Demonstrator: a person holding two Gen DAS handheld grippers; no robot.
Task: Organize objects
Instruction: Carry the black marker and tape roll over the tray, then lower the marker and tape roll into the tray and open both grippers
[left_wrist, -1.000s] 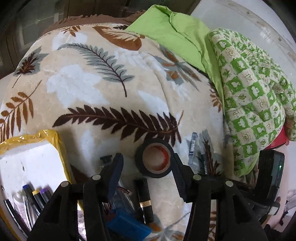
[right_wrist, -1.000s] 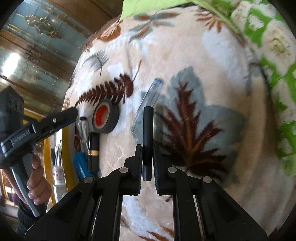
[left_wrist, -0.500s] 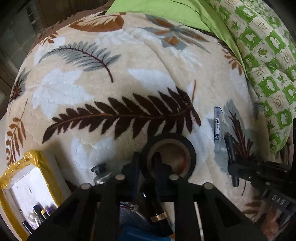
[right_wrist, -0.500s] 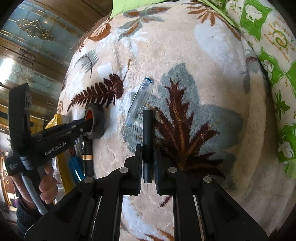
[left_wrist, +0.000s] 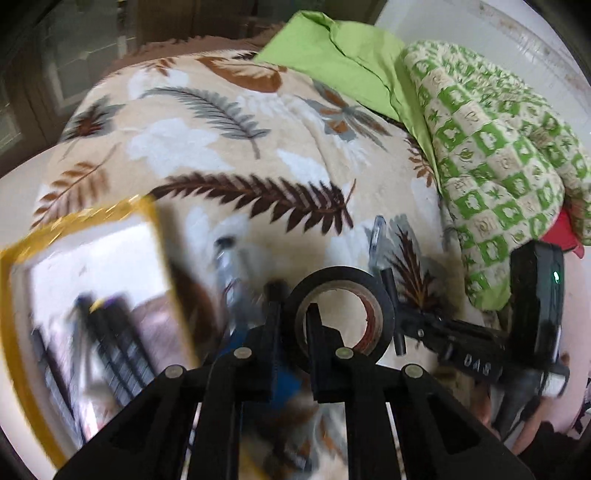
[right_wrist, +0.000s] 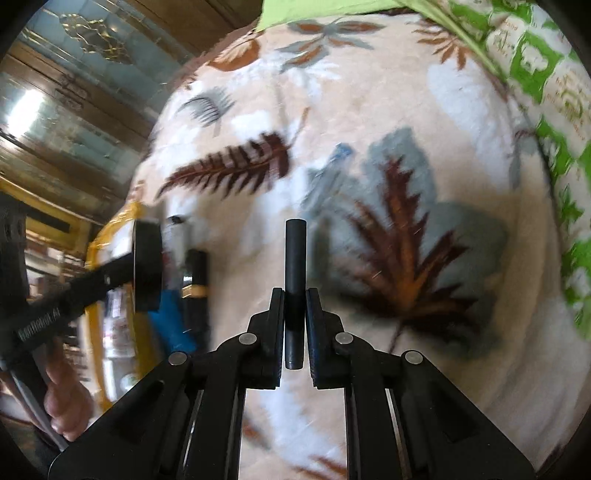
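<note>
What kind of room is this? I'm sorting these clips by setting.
Probably a bedroom: a plush cream blanket with a leaf print covers what looks like a bed, with a green-and-cream patterned quilt and plain lime-green fabric bunched beside it.

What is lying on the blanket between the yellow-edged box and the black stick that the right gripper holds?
In the right wrist view, between the yellow-edged box and the black stick, lie a black tube with a gold band and a blue item; blur hides details.

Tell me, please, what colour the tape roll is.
Black tape roll with a reddish-brown core; left wrist view shows it best.
</note>
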